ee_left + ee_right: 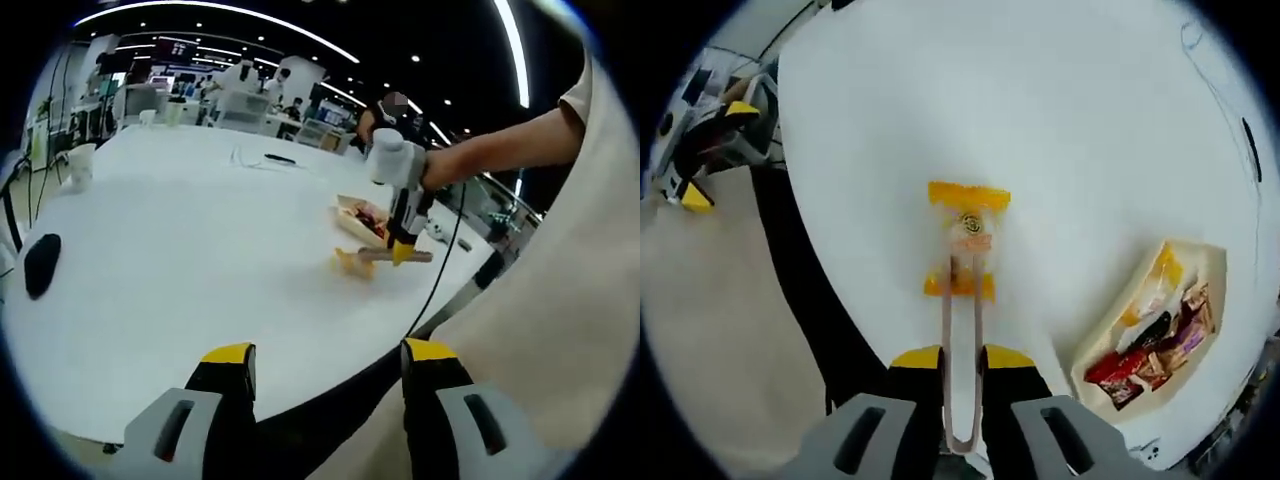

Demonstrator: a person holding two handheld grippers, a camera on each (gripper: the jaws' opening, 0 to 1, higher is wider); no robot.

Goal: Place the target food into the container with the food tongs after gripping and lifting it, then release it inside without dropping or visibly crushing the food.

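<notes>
A yellow and clear snack packet [968,235] lies flat on the white table [1060,100]. My right gripper [962,358] is shut on a pair of tongs [962,330], whose two arms reach forward to the packet's near end. To the right, a cream container [1215,270] holds several wrapped snacks. In the left gripper view, the right gripper [403,205] hangs from a person's arm over the packet [350,263], with the tongs [395,256] level and the container [350,215] just behind. My left gripper [330,358] is open and holds nothing, near the table's front edge.
A black flat object [42,265] lies at the table's left, with a white cup [80,162] further back and a black pen [280,158] near the far side. The table edge [805,250] runs close to the packet's left. Another person [390,115] stands behind.
</notes>
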